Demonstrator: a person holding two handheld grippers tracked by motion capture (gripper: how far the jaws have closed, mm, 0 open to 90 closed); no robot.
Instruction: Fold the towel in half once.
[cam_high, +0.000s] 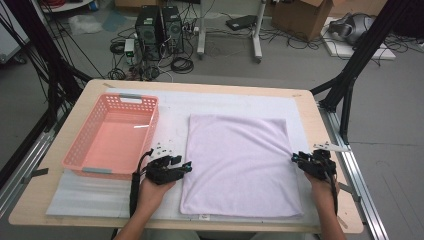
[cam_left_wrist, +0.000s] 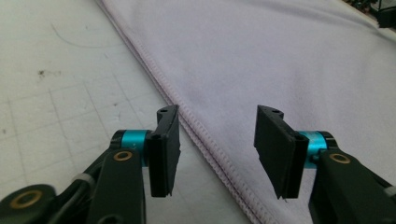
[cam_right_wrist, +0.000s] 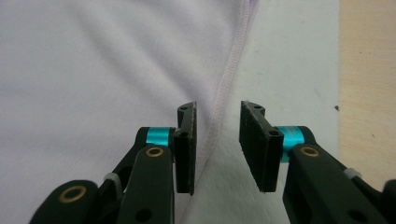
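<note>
A lilac towel (cam_high: 240, 165) lies flat on the white mat (cam_high: 170, 107) in the high view. My left gripper (cam_high: 188, 165) rests at the towel's left edge, about halfway along it. In the left gripper view its jaws (cam_left_wrist: 218, 114) stand open, and the stitched hem of the towel (cam_left_wrist: 280, 56) runs on the mat between them, untouched by the pads. My right gripper (cam_high: 295, 159) sits at the towel's right edge. Its jaws (cam_right_wrist: 218, 107) are open with a narrower gap, and the hem of the towel (cam_right_wrist: 93, 70) passes between them without being pinched.
An empty pink plastic basket (cam_high: 112, 135) stands on the mat just left of my left gripper. A small white strip (cam_high: 332, 146) lies near the table's right edge (cam_high: 325, 130). Computer towers and cables sit on the floor beyond the table.
</note>
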